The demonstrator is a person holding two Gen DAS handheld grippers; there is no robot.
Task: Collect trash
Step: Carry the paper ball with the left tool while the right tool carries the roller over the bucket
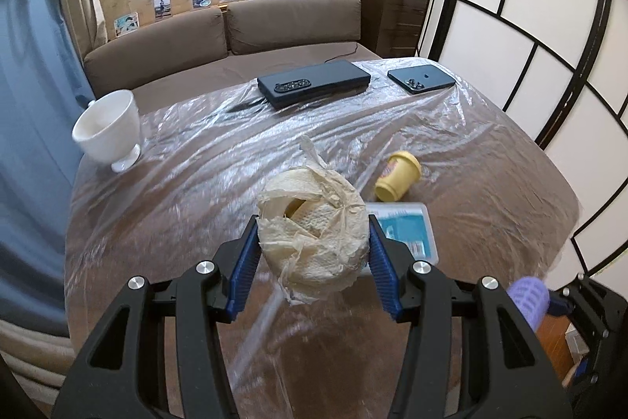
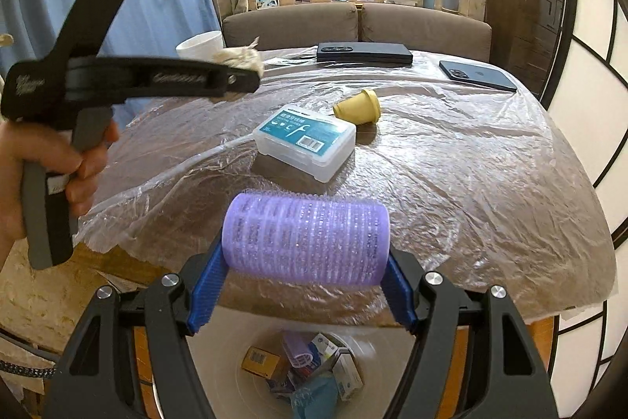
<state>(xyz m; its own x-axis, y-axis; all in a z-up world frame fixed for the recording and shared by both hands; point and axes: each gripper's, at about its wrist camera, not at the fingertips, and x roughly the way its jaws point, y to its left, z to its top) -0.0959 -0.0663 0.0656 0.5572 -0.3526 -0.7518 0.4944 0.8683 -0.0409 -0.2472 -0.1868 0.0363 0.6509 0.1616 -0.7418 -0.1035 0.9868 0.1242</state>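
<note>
The crumpled paper wad is sitting clamped in the left tool, hanging above the plastic-covered surface. The purple hair roller is getting squeezed end to end by the right tool, over a bin holding small boxes. A floss box and yellow cup are lying just beside each other on the surface.

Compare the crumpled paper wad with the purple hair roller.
The crumpled cream paper wad is lumpy and irregular; the purple bristled plastic hair roller is a smooth-sided cylinder. The wad sits in the left tongs; the roller lies crosswise in the right tongs, above a bin. Both are clamped off the table.
</note>
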